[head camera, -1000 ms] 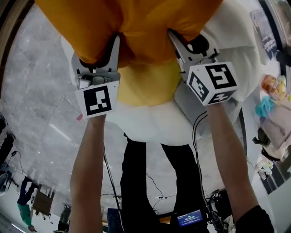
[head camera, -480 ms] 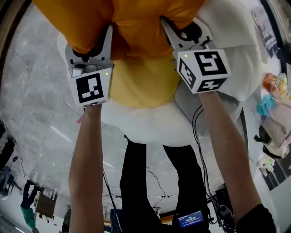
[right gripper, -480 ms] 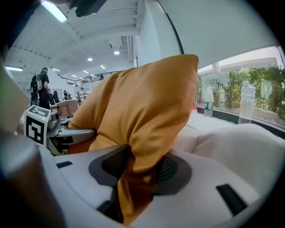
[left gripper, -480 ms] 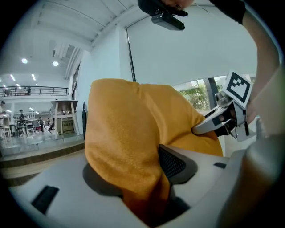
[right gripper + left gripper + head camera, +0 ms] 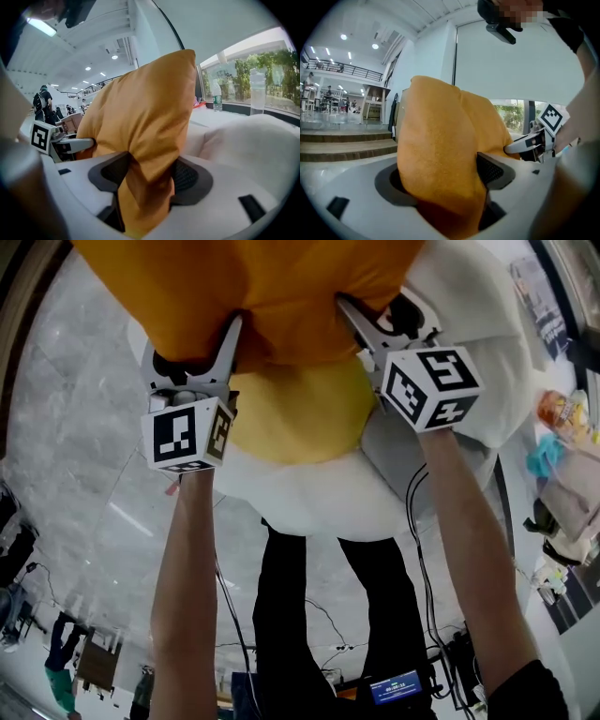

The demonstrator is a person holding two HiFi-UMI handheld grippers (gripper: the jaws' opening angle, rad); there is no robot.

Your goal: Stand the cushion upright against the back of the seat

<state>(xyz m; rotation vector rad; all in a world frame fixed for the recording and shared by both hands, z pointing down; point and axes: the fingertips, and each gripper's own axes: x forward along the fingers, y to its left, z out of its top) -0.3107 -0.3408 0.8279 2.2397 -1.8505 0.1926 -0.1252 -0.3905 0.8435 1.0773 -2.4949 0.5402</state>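
An orange cushion stands on the white padded seat, and its top is cut off by the upper edge of the head view. My left gripper is at its left lower corner and my right gripper at its right lower corner. In the left gripper view the cushion bulges between the jaws of the left gripper. In the right gripper view a fold of the cushion hangs loosely between the jaws of the right gripper. Both pairs of jaws have just been opening, with the fabric still between them.
The person's black-trousered legs stand in front of the seat on a grey marbled floor, with cables trailing below. A cluttered surface lies to the right. Bottles stand on a ledge by the window.
Both grippers' jaws have spread wider around the cushion's lower corners. The left gripper has rolled, so its marker cube now shows two faces. The right gripper has hardly moved.
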